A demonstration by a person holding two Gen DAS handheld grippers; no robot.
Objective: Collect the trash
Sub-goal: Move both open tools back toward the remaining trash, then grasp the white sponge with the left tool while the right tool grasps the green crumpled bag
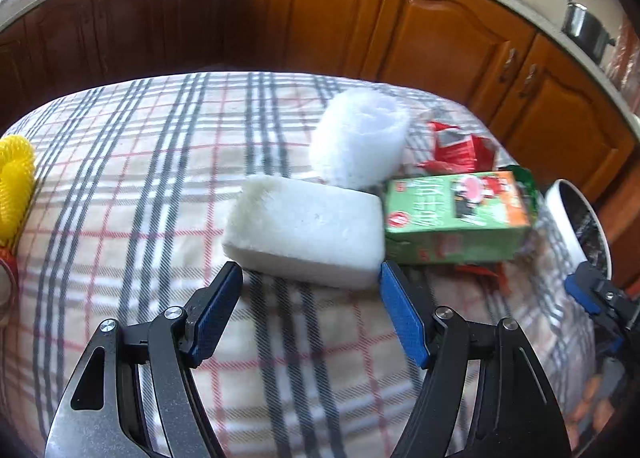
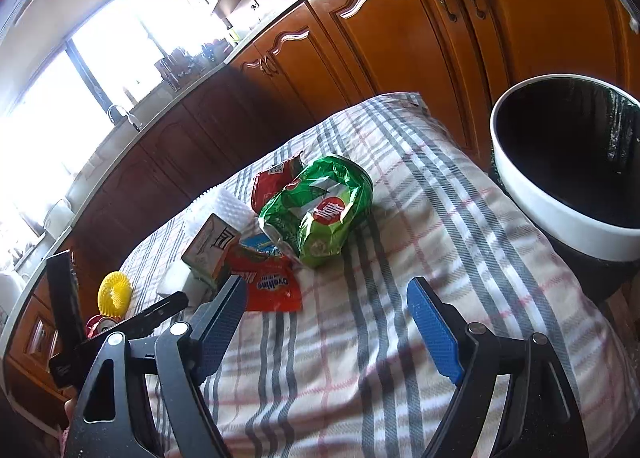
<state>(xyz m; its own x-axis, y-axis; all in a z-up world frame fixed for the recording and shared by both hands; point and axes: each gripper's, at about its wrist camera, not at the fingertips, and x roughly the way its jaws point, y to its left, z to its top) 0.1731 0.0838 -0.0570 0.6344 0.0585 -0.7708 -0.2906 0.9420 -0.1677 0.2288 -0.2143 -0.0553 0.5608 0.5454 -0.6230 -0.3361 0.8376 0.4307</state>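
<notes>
Left hand-held gripper (image 1: 311, 278) released, jaws spread just short of the white foam block (image 1: 304, 232) on the plaid surface (image 1: 120, 177). Green carton (image 1: 456, 217) touches the block's right end. Right hand-held gripper (image 2: 326, 294) released, holding nothing, near the orange wrapper (image 2: 274, 288) and green bag (image 2: 320, 209). Trash bin (image 2: 560, 213) beside the surface's right edge.

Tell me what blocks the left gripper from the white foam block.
Nothing visible. The left gripper is open, fingers flanking the near edge of the white foam block on the plaid tablecloth; the green carton sits beside it.
</notes>
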